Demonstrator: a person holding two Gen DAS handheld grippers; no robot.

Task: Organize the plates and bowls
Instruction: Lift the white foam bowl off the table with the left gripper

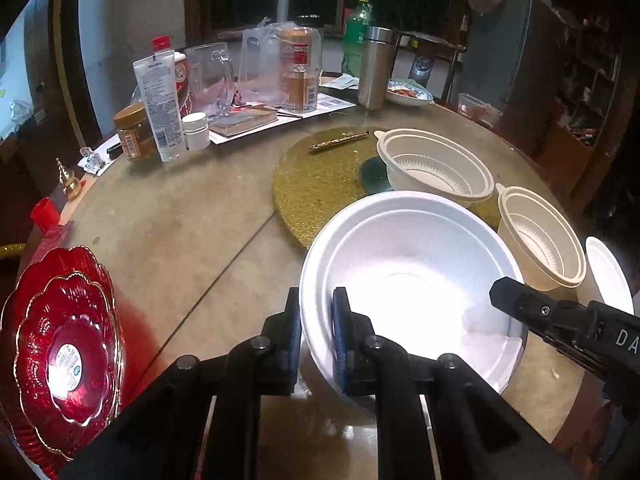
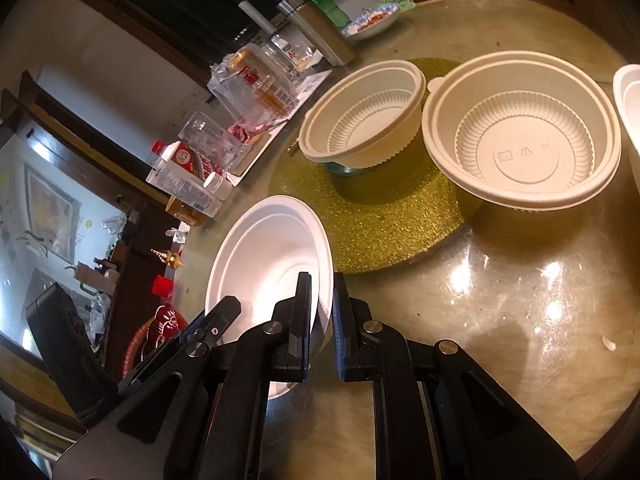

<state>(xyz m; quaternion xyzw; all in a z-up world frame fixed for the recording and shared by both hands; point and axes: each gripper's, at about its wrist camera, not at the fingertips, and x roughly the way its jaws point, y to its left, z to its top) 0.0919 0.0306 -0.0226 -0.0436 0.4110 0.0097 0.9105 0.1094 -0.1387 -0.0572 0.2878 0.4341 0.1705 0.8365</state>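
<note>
A white foam bowl [image 1: 400,272] [image 2: 264,252] is tilted just above the round table, held between both grippers. My left gripper [image 1: 317,296] is shut on its near-left rim; the same gripper shows in the right wrist view [image 2: 228,304] at the bowl's lower left edge. My right gripper [image 2: 322,280] is shut on the opposite rim and reaches in from the right [image 1: 504,292]. Two cream ribbed plastic bowls [image 1: 436,168] [image 1: 540,240] stand behind on a gold glitter mat [image 1: 320,184]. Stacked red scalloped plates [image 1: 60,340] lie at the left edge.
Another white foam bowl [image 1: 608,272] sits at the far right. Along the table's back stand bottles, jars, a glass mug [image 1: 210,76], a steel flask [image 1: 374,66] and a patterned dish of food [image 1: 408,94]. Bare tabletop [image 1: 180,232] lies between the red plates and the mat.
</note>
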